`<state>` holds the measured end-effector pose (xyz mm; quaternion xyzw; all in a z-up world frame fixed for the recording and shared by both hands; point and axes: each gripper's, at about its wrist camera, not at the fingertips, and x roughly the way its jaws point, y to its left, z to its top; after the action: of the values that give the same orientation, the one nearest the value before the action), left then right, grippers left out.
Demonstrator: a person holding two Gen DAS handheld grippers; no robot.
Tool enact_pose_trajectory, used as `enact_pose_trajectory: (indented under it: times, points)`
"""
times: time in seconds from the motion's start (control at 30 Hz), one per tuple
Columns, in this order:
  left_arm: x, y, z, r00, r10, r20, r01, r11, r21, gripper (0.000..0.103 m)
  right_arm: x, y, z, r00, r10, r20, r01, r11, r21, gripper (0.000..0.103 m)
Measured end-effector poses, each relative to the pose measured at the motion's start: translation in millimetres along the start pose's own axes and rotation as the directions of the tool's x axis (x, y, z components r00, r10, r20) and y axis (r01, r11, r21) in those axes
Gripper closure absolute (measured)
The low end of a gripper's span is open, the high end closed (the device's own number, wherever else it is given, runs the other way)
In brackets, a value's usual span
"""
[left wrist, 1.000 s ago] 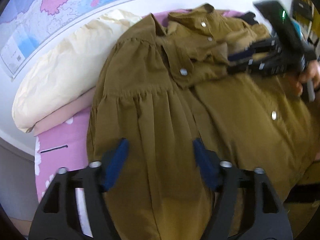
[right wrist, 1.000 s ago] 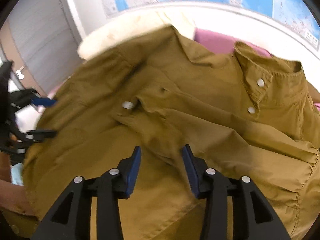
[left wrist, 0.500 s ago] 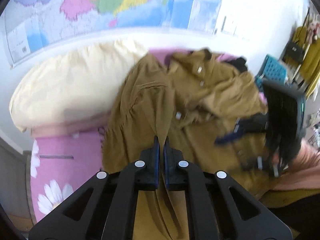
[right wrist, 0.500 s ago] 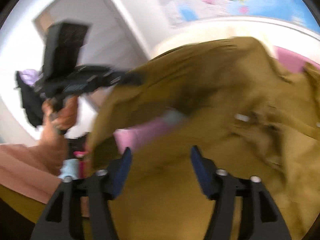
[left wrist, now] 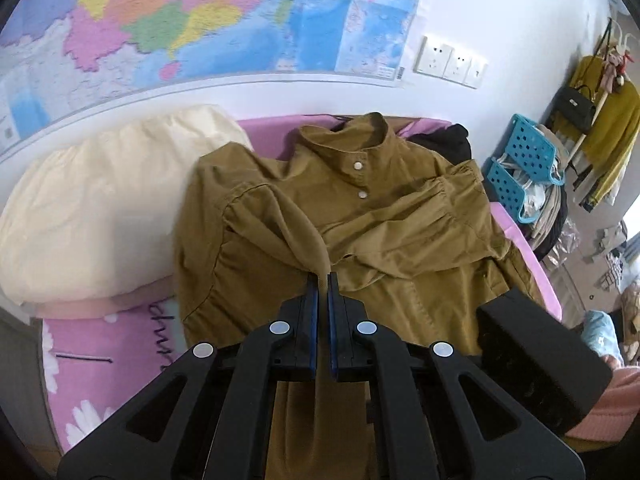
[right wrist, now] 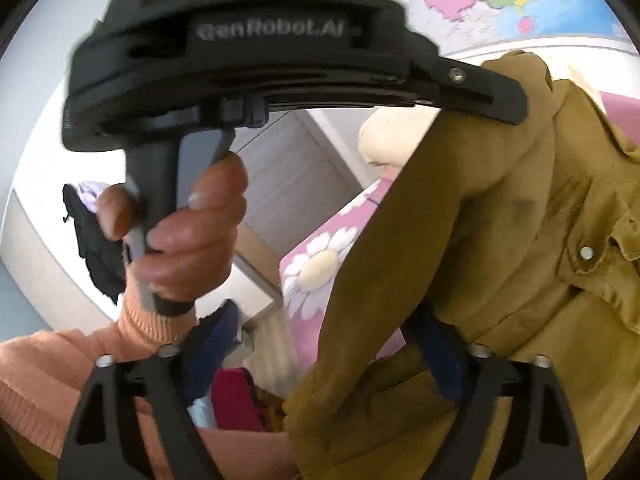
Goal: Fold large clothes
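- The left gripper point(left wrist: 322, 280) is clamped tight on a fold of the olive-brown coat point(left wrist: 380, 220); its blue pads point(left wrist: 312, 312) stand almost touching, and cloth rises in a peaked ridge from the tips.
- It points steeply down over the bed point(left wrist: 100, 360), with the gripped fold lifted off the rest of the coat.
- In the right wrist view the left hand point(right wrist: 188, 236) is wrapped round the left gripper's grey handle, one finger on the trigger, a peach knitted sleeve point(right wrist: 80, 360) behind it.
- The right gripper point(right wrist: 332, 344) stands half open and its jaws have just been closing; the coat's edge hangs between the blue pads point(right wrist: 440, 356), close to the right-hand pad, but I cannot tell whether the pad touches it.
- The coat lies front up across the pink flowered bed, collar toward the wall map point(left wrist: 180, 20), a cream pillow point(left wrist: 100, 208) just beside its left shoulder.
- A second ago the left gripper was wide open and low over the coat's gathered side; it has since shut on the cloth and risen, so far more of the room shows.
- The right gripper has swung away from the coat's buttoned front toward its side edge and the left hand.
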<state>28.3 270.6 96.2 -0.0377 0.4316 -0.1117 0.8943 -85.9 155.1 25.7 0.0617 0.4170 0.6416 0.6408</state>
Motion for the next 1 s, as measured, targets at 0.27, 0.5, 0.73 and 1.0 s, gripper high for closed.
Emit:
enact_pose_trajectory:
  times: [0.27,0.5,0.73,1.0]
  points:
    - [-11.2,-18.2,24.3,0.988,-0.124,0.092,0.124,0.992,0.005,0.065,-83.7,-1.5,9.1,0.989,-0.138,0.043,0.14,0.989,-0.041,0.099]
    - [-43.2,-35.4,35.0,0.946,-0.16,0.282,0.14,0.986,0.088,0.029,-223.6,-27.0,35.7,0.891,-0.437,0.123,0.438,0.899,0.023,0.1]
    - [45.1,-14.2,13.2,0.995,-0.028,0.095,0.025,0.999,0.03,0.029,-240.6,-121.3,11.0,0.745,-0.659,-0.104,0.667,0.736,0.116,0.098]
    - [117.5,5.5,-32.6,0.992,0.083,-0.09,-0.08,0.996,0.038,0.028,-249.7,-170.1,-37.8,0.774,-0.63,-0.067,0.616,0.723,0.313,0.006]
